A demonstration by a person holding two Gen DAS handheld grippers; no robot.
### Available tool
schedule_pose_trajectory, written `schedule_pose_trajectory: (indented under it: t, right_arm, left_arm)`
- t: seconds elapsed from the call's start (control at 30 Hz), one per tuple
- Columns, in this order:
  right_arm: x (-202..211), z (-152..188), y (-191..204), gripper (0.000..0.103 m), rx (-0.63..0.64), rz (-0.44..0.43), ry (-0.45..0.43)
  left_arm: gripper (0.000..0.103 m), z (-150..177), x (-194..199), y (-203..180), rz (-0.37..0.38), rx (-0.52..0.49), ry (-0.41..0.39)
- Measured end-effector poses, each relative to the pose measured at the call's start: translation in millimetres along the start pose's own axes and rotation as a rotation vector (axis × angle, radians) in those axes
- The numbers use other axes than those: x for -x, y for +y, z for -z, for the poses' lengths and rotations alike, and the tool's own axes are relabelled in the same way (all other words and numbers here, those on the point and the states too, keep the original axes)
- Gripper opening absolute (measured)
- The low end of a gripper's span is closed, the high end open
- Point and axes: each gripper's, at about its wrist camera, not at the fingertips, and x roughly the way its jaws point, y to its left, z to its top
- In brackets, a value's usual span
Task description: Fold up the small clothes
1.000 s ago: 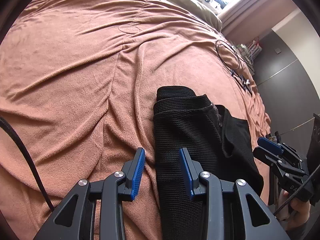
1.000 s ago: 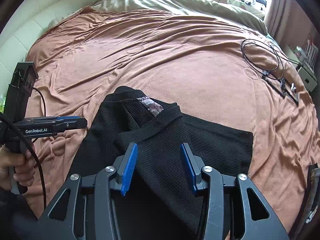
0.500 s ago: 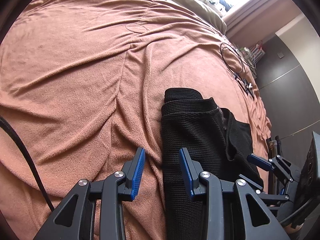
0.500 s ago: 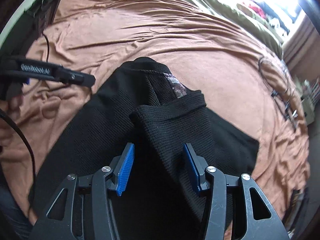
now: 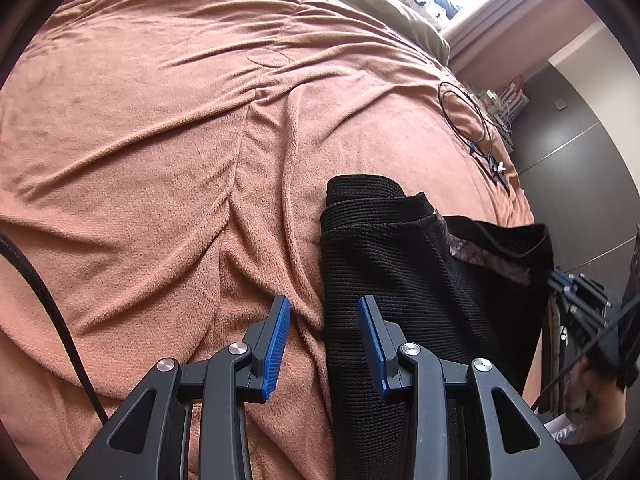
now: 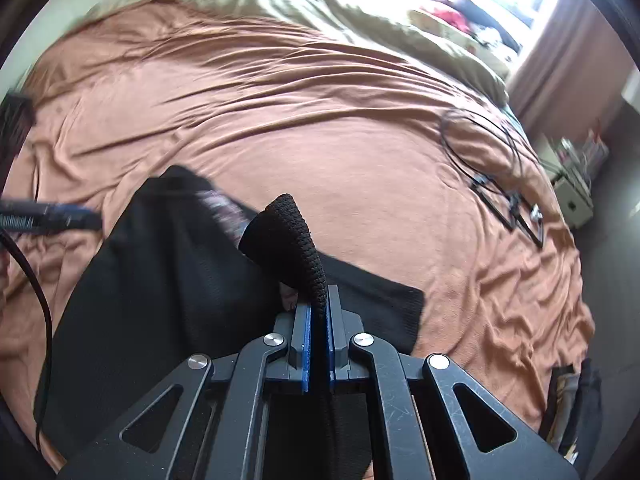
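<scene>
A black knit garment (image 5: 404, 280) lies partly folded on the brown bedspread (image 5: 160, 140); it also shows in the right wrist view (image 6: 160, 280). My left gripper (image 5: 324, 332) is open and empty, its fingers astride the garment's left folded edge, low over the bed. My right gripper (image 6: 318, 320) is shut on a fold of the garment's edge (image 6: 296, 240) and holds it lifted above the rest. From the left wrist view the right gripper (image 5: 576, 292) sits at the garment's raised right side. The left gripper (image 6: 52, 218) shows at the left in the right wrist view.
A coiled black cable and a small dark frame (image 6: 508, 208) lie on the bedspread to the right. An olive duvet (image 6: 360, 20) and piled clothes lie at the far end by the window. A dark wardrobe (image 5: 580, 152) stands right of the bed.
My right gripper has closed on the garment's edge and lifted it. My left gripper stays open by the garment's left edge.
</scene>
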Motion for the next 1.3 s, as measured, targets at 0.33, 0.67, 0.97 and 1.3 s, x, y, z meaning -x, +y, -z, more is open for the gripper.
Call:
schedule_pose_trajectory:
  t: [0.33,0.67,0.97,1.3]
  right_arm:
    - [-45.6,17.0,-73.4,0.001,-0.321,-0.106,0.027]
    - [-76.1,44.3,-106.0,0.000,-0.499,-0.174,0.019]
    - [-71.1,56.3,-118.3,0.000,-0.543,-0.149,0.031]
    - [-34.9,66.6,-114.8,0.057,-0.527,-0.168,0.047]
  left_arm:
    - [0.038,1.2,-7.0,-6.4,-0.031,-0.037,0.007]
    - [0.038,3.0,-17.3,-7.2,-0.030,-0.043,0.038]
    - [0.038,8.0,-22.2,-14.7,-0.022,-0.057,0.054]
    - [0.038,13.0,-17.8,-16.2,-0.010,-0.050,0.075]
